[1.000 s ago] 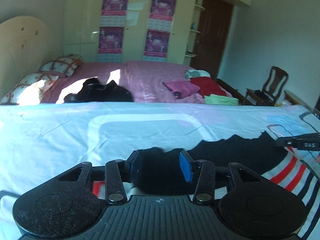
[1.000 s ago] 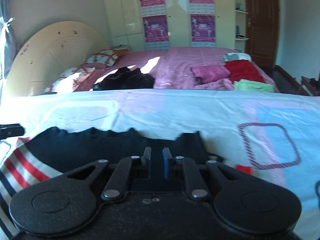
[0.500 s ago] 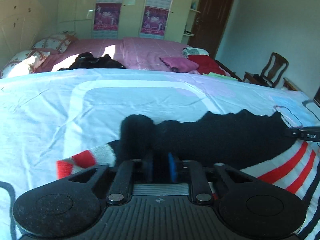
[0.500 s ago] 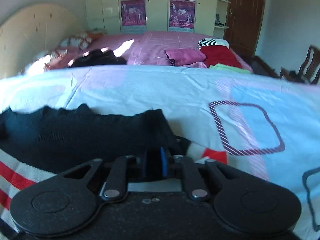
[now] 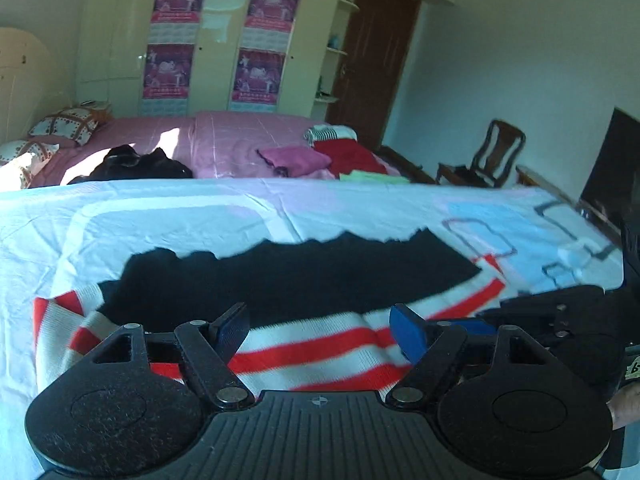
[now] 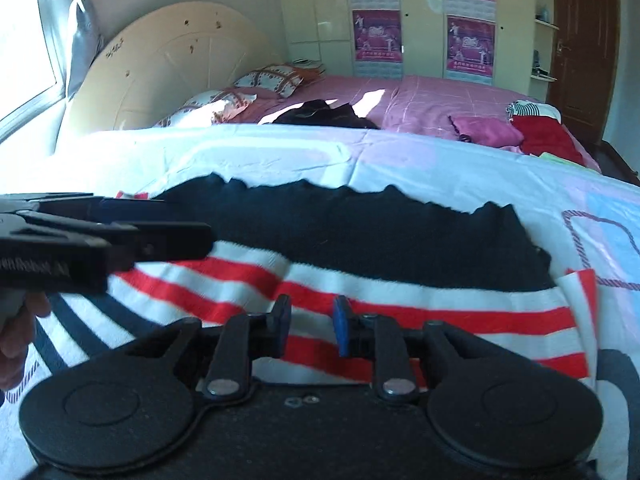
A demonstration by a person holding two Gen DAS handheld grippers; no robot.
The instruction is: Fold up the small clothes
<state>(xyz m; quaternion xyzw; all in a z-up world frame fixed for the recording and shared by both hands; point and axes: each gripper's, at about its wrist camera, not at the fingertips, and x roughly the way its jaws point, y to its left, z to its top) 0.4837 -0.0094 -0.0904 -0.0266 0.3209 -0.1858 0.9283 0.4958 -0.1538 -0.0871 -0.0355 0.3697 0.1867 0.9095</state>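
- One sweater (image 5: 304, 340), knitted in red and white stripes with a black band folded over its far half, lies flat on the pale patterned sheet (image 5: 168, 216) of the near bed, at 12 o'clock from both cameras
- Two grippers: the left gripper (image 5: 320, 330) hangs over the striped part with its jaws opening, wide apart; only cloth lies below the gap, and neither blue pad presses on it
- The right gripper (image 6: 309, 326) is opening too, its gap still narrow; stripes show through the gap, nothing pinched
- In the left view the right gripper enters at 3 o'clock, cut off by the frame edge; in the right view the left one enters at 9 o'clock, blurred, with part of a hand (image 6: 16, 344) below it
- Behind, one pink bed (image 5: 224, 140) with two pillows (image 5: 64, 124) at 10 o'clock and one dark heap of clothing (image 5: 132, 164)
- Toward 1 o'clock, a few folded garments: one pink (image 5: 296, 160), one red (image 5: 352, 156), one striped (image 5: 328, 134), one green (image 5: 372, 177) half hidden by the near bed's edge
- Four posters (image 5: 168, 72) on the wardrobe, their print too small to read
- One wooden chair (image 5: 484, 160) at 2 o'clock
- The sweater's near edge is hidden under the gripper bodies
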